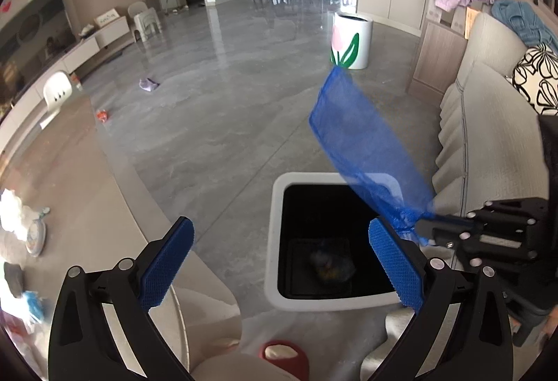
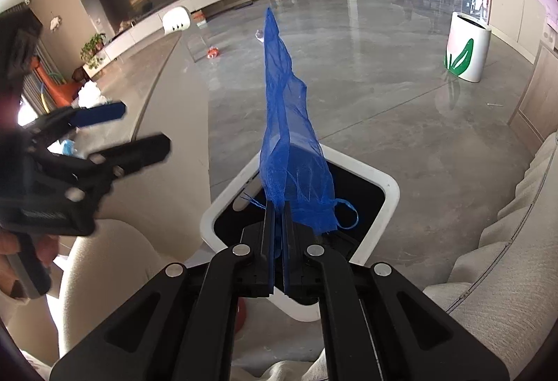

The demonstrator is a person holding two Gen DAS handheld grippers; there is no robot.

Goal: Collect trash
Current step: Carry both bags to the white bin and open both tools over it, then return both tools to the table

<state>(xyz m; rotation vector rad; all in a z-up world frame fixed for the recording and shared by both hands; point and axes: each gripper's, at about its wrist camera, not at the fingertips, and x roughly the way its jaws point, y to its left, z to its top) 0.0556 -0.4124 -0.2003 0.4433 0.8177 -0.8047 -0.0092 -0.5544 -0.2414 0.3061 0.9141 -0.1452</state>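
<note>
A white square trash bin (image 1: 275, 206) with a dark inside stands on the grey floor; it also shows in the right wrist view (image 2: 390, 192). Some crumpled trash (image 1: 331, 267) lies at its bottom. My right gripper (image 2: 278, 206) is shut on a blue mesh net bag (image 2: 286, 122) and holds it above the bin's opening. In the left wrist view the bag (image 1: 352, 133) stretches up and away from the right gripper (image 1: 423, 227). My left gripper (image 1: 279, 262) is open and empty, just in front of the bin; it shows at the left in the right wrist view (image 2: 139, 129).
A beige sofa (image 1: 488, 122) runs along the right. A round glass table (image 1: 80, 178) with tissues and small items is at the left. A purple scrap (image 1: 149, 84) and a red scrap (image 1: 103, 116) lie on the floor. A white bin with a tulip print (image 1: 352, 39) stands farther off.
</note>
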